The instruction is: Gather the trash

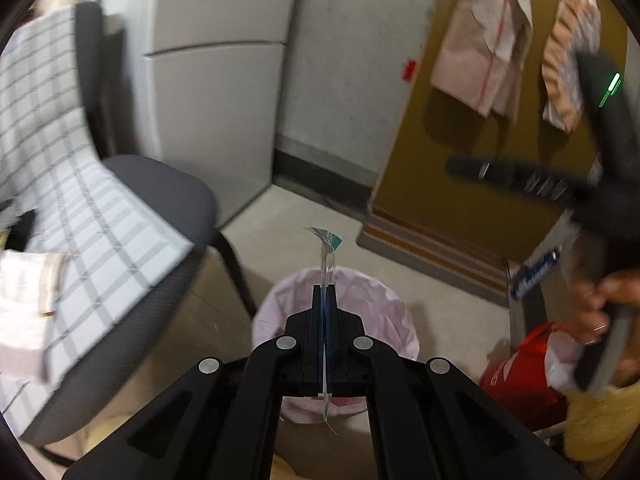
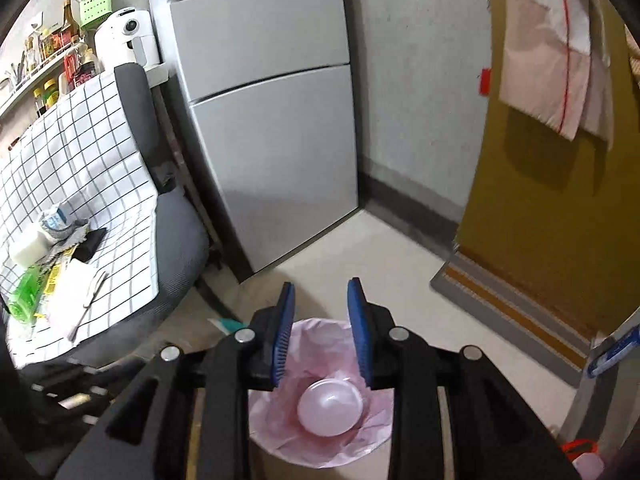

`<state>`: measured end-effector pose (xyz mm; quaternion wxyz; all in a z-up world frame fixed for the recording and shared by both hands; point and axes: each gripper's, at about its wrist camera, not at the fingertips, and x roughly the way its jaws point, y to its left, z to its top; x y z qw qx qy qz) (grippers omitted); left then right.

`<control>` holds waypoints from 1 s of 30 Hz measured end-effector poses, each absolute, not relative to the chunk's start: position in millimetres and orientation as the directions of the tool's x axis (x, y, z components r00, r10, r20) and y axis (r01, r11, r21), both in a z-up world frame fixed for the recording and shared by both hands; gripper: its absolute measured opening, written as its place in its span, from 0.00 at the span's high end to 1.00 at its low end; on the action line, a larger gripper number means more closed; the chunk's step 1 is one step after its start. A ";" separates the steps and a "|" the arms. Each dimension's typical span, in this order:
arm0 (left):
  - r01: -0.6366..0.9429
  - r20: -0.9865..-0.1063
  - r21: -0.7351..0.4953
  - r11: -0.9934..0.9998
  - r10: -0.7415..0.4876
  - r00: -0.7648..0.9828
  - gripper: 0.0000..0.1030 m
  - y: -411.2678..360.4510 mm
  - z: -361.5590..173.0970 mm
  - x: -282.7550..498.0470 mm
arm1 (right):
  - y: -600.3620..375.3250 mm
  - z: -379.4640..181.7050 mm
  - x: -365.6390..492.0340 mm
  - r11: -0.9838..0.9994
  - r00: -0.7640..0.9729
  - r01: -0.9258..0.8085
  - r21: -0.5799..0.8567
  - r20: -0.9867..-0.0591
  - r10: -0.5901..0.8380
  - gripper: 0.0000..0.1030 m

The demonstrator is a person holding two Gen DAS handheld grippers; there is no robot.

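**A:** ok so where are we at with the trash run?

**B:** Drop-off stage, I'd say. The left gripper (image 1: 327, 292) is clamped tight on a thin clear wrapper (image 1: 326, 248) with a bit of teal at the top. The strip sticks up past the fingertips and a tail hangs out below them. It's hovering right over the bin (image 1: 280, 304) with the pink liner, so the wrapper is above the opening, not in it yet.

**A:** and the other one?

**B:** The right gripper (image 2: 321, 320) is let go, blue pads apart, nothing between them. It's above the same bin (image 2: 376, 436), and there's a pale round bowl or lid thing (image 2: 330, 407) sitting down in the liner directly under the gap. Can't say for sure what it is, it's a bit washed out.

**A:** so next?

**B:** My guess: left just needs to open up while it's centred over the bin. A flimsy wrapper could cling to a pad or flutter off to the side, so lower is safer. Then back to the chair (image 2: 176, 216), where there's more junk piled on the checked cloth (image 2: 80, 152): a crumpled bottle (image 2: 56, 222), a green packet (image 2: 25, 290).
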<state>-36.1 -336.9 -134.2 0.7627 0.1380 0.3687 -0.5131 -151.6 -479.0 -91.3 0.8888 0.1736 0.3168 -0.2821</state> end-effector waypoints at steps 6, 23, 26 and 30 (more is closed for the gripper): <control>0.900 -0.751 -0.163 0.404 -0.642 0.151 0.95 -374.9 -173.1 -36.8 | -487.5 -87.0 -161.4 0.767 0.635 0.629 0.124 -0.652 -0.415 0.64; 0.752 -0.722 -0.046 0.658 -0.542 0.431 0.74 -272.6 -129.9 6.5 | -443.0 -73.9 -131.0 0.840 0.695 0.526 0.137 -0.638 -0.331 0.56; 0.683 -0.703 -0.025 0.730 -0.499 0.507 0.74 -228.4 -110.9 13.8 | -425.2 -72.3 -116.7 0.874 0.737 0.451 0.180 -0.628 -0.251 0.54; 0.580 -0.698 0.017 0.815 -0.406 0.591 0.74 -179.3 -96.2 21.0 | -391.5 -73.7 -90.6 0.919 0.769 0.335 0.208 -0.624 -0.139 0.52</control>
